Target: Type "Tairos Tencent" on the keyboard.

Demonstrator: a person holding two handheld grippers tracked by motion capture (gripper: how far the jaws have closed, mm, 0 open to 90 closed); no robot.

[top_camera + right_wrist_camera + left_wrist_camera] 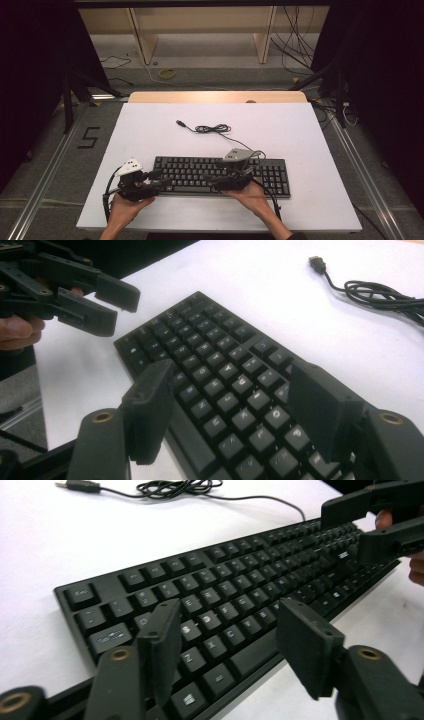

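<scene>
Black keyboard (222, 175) near front table (150, 130) edge — left gripper (156, 178) spread, right gripper (212, 181) spread, both over keys.

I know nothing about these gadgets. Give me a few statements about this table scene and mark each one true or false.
1. The black computer keyboard lies flat on the white table top. True.
2. The keyboard's thin black cable with its USB plug is plugged into a computer. False: it lies bundled on the table, the plug free.
3. The left hand-held gripper has its jaws open above the keys. True.
4. The right hand-held gripper is clamped on the cable. False: its jaws stand open over the keyboard, apart from the cable.
5. A computer mouse sits beside the keyboard. False: none is there.
</scene>
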